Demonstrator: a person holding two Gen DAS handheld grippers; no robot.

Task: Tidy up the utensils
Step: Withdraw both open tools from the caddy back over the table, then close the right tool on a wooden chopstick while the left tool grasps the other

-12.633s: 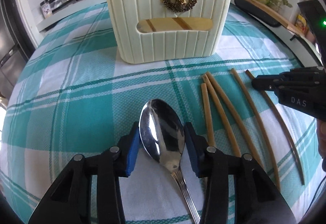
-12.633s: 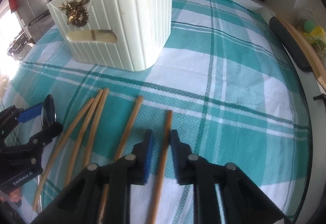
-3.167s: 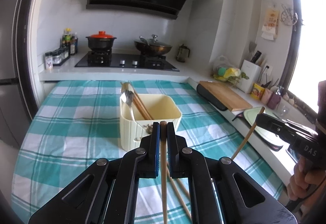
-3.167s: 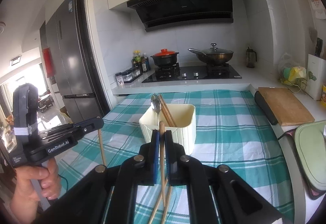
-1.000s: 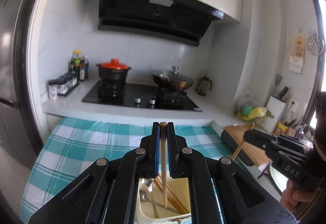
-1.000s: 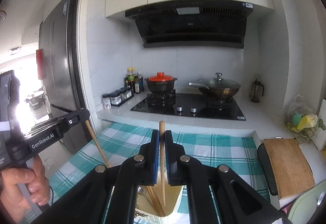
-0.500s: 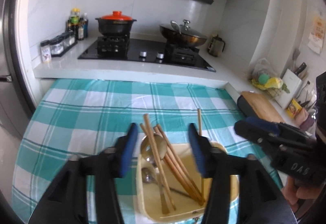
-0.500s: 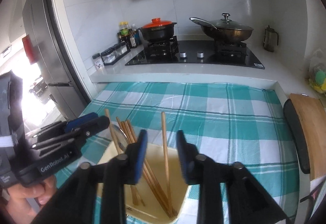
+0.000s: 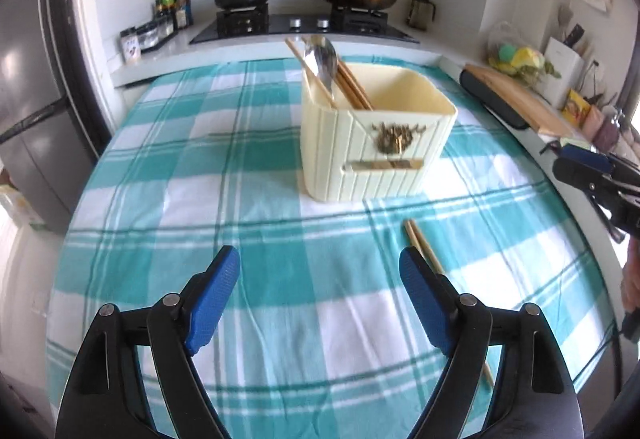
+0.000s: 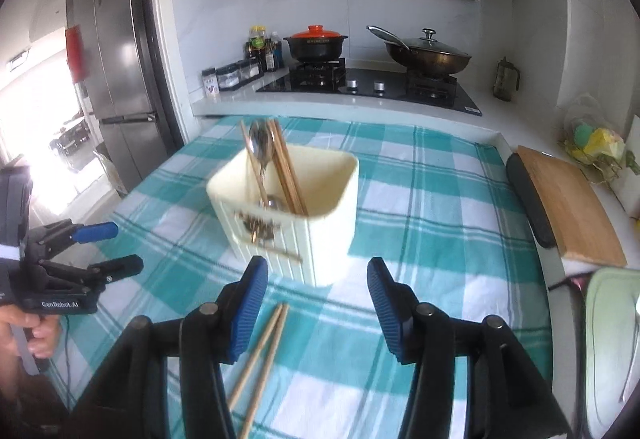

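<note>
Both tools, left point(image 9: 320, 295) and right point(image 10: 316, 303), are held wide open and empty; two chopsticks point(image 10: 260, 351) lie lengthwise just below the right tool, the nearer one.

A teal and white checked cloth point(image 9: 256, 175) covers the worktop. Along the far edge runs a white counter with a black hob point(image 10: 372, 85). On the hob stand a black pot with an orange lid point(image 10: 316, 43) to the left and a lidded wok point(image 10: 428, 57) to the right. Bottles and jars point(image 10: 240, 69) sit left of the hob. A wooden chopping board point(image 10: 568, 207) lies along the right edge, and a steel fridge point(image 10: 116, 51) stands at the far left.
</note>
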